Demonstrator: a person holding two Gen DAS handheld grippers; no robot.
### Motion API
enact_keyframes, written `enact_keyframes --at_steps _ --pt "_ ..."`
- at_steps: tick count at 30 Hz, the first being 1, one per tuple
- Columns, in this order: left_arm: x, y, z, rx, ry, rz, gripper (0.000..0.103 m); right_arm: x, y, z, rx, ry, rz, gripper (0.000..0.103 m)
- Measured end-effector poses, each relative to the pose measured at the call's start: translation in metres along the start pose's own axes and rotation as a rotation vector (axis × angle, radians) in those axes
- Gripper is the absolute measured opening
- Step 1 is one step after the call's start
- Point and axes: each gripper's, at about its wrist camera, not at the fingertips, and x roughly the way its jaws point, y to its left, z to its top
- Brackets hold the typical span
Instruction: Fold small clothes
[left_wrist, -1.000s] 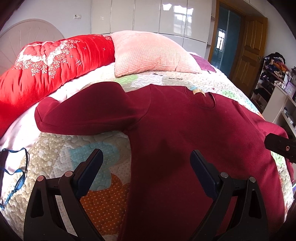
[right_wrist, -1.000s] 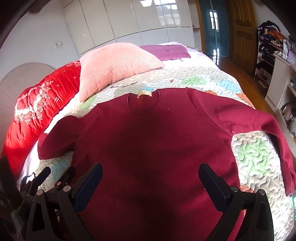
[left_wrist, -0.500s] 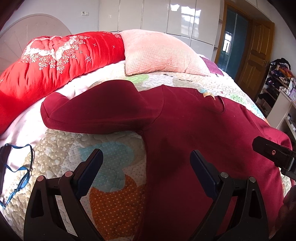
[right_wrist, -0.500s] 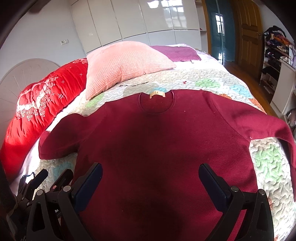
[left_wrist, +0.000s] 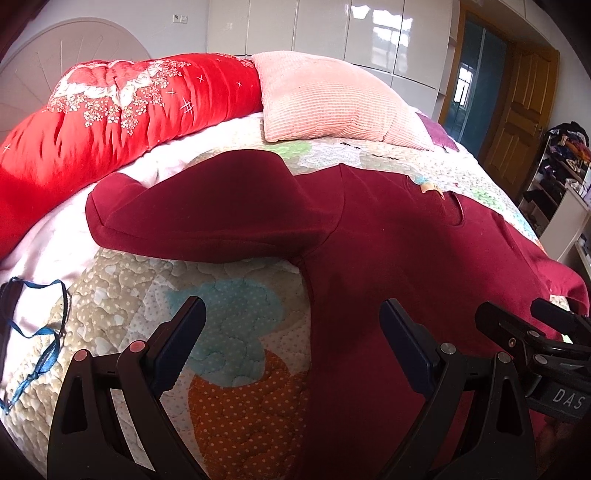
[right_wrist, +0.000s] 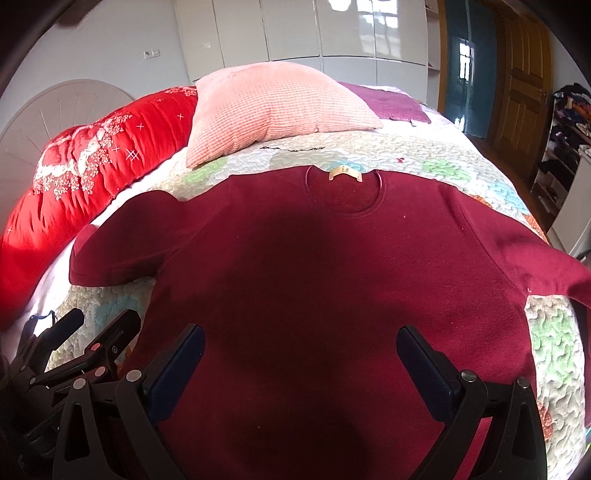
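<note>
Dark red long-sleeved knit top (right_wrist: 325, 280) lies flat, front up, on the patchwork quilt (left_wrist: 229, 332), collar far. Looks soft, light, limp. Pinch left sleeve cuff (left_wrist: 110, 199) first. Left gripper (left_wrist: 291, 332) and right gripper (right_wrist: 301, 354): jaws apart, empty.

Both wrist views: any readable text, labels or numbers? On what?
"DAS": white letters on the black body of the right tool, at the lower right edge of the left wrist view; the frame edge may cut off more.
Neck tag of the maroon sweater: small dark marks on tan, too small and blurred to read.
Nothing else legible in either view.
</note>
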Motion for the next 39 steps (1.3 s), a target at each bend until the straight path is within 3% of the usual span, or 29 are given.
enact_keyframes --at_steps 18,21,28,32,35,38,39 --pt "-0.006 0.027 0.010 -0.049 -0.013 0.031 0.095 0.015 0.011 0.009 -0.029 -0.004 -0.013 0.103" --pt "-0.007 0.056 0.024 -0.104 -0.028 0.101 0.095 0.018 0.011 0.012 -0.029 0.008 0.000 0.103" --pt "0.025 0.177 0.069 -0.383 0.023 0.259 0.095 0.021 0.010 0.015 -0.019 0.014 0.053 0.103" --pt "0.056 0.237 0.074 -0.573 0.079 0.268 0.095 0.032 0.004 0.011 0.024 0.050 0.091 0.103" --pt "0.079 0.258 0.072 -0.657 0.120 0.272 0.095 0.039 0.000 0.009 0.044 0.080 0.108 0.103" --pt "0.100 0.263 0.075 -0.632 0.143 0.281 0.084 0.041 -0.001 0.007 0.043 0.089 0.105 0.103" --pt "0.106 0.264 0.076 -0.614 0.150 0.305 0.070 0.041 -0.001 0.007 0.041 0.088 0.102 0.103"
